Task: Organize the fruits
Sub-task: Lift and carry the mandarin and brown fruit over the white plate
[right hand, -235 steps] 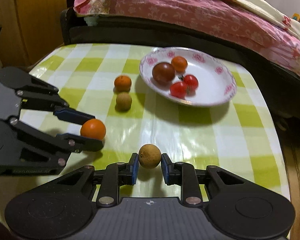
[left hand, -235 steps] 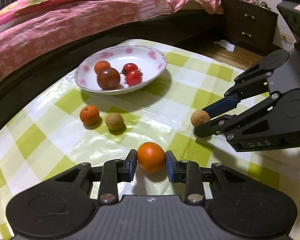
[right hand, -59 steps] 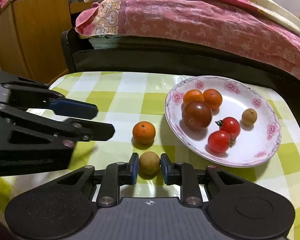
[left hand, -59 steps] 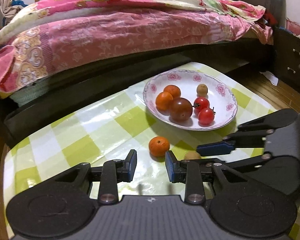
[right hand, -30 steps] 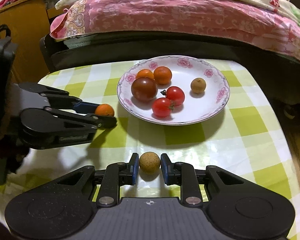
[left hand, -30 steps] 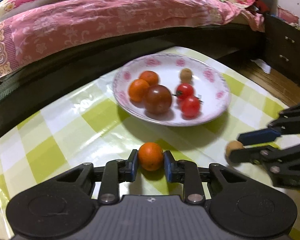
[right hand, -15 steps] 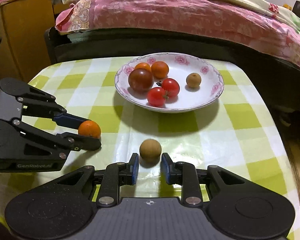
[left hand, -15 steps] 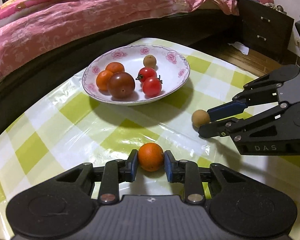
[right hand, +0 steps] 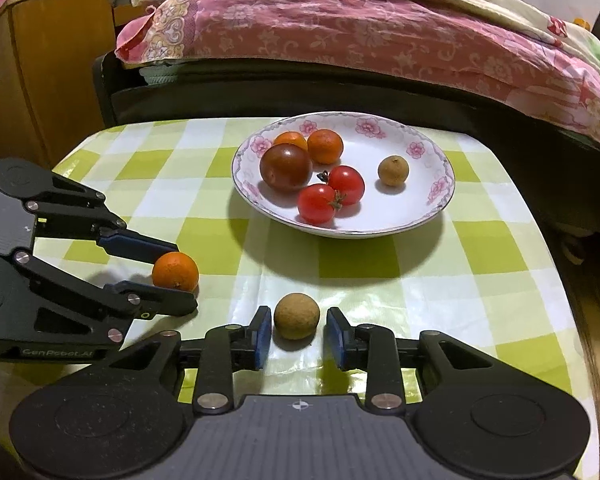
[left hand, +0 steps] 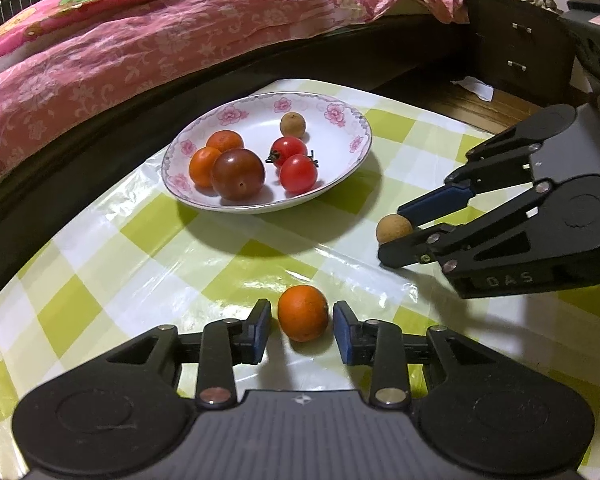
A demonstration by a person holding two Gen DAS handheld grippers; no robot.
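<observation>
Through the left wrist camera I see my left gripper with its jaws standing a little apart around a small orange; they have just been opening, and there is a sliver of tablecloth showing on both sides of the fruit, so I am no longer squeezing it. It sits on the green-checked tablecloth, well short of the flowered plate. That plate already carries two oranges, a dark tomato, two red cherry tomatoes and one brown longan. Off to the side, my right gripper flanks a second brown longan.

Through the right wrist camera that longan rests on the cloth between the blue pads, clear of both; these jaws have just been opening too, so nothing is gripped.

By my reckoning six fruits are home and two are left on the cloth, each lying loose between parted fingers. I judge both need to be picked up and carried to the plate to finish.
</observation>
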